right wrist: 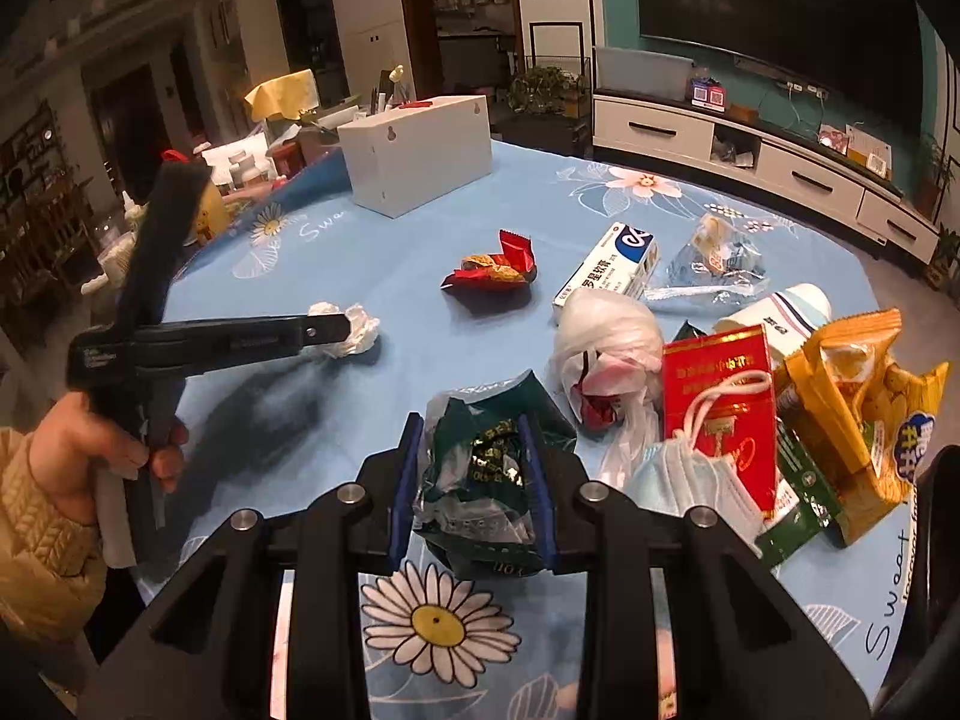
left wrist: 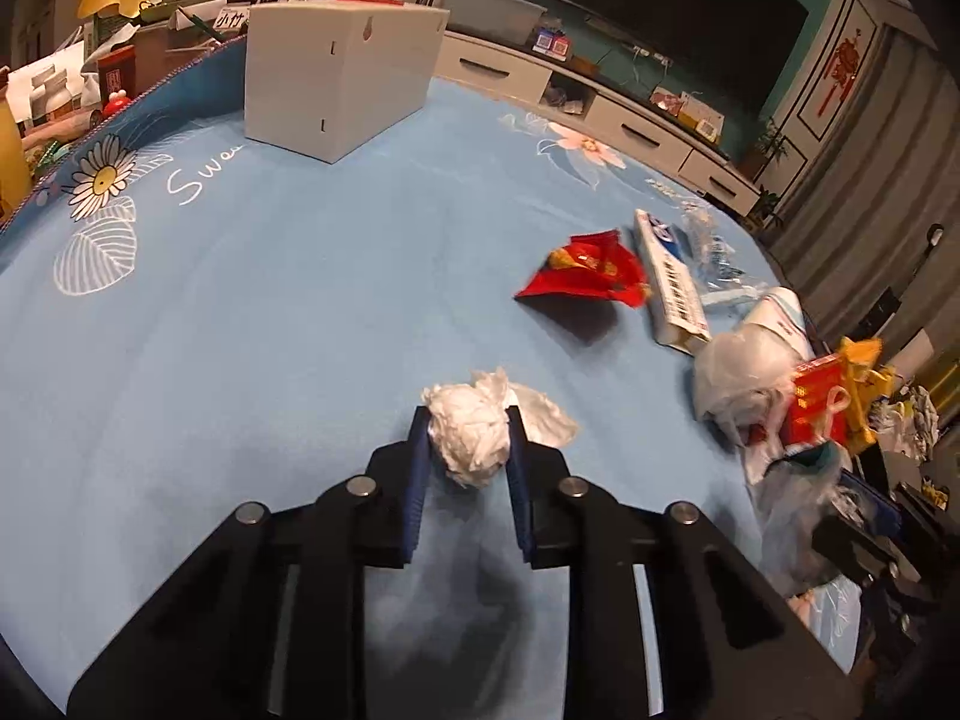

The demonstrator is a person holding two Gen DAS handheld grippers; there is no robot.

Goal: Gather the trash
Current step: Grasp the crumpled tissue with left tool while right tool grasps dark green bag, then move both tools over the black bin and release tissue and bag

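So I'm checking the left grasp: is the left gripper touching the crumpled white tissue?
Touching. In the left wrist view the left gripper has both blue fingers pressed against the sides of the crumpled white tissue, with no gap showing.

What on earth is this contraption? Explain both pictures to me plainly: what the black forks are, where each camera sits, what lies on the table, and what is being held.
No robot here: a person holds a hand-operated two-finger gripper in each hand, each with a camera looking along its fingers. In the left camera's picture, the left gripper pinches a crumpled white tissue wad. In the right camera's picture, the right gripper pinches a crumpled dark green foil wrapper; the person's left hand shows there too. On the blue flowered tablecloth lie a red snack wrapper, a white toothpaste box, a white plastic bag, a red carton, a blue face mask, a yellow snack bag and a white cardboard box.
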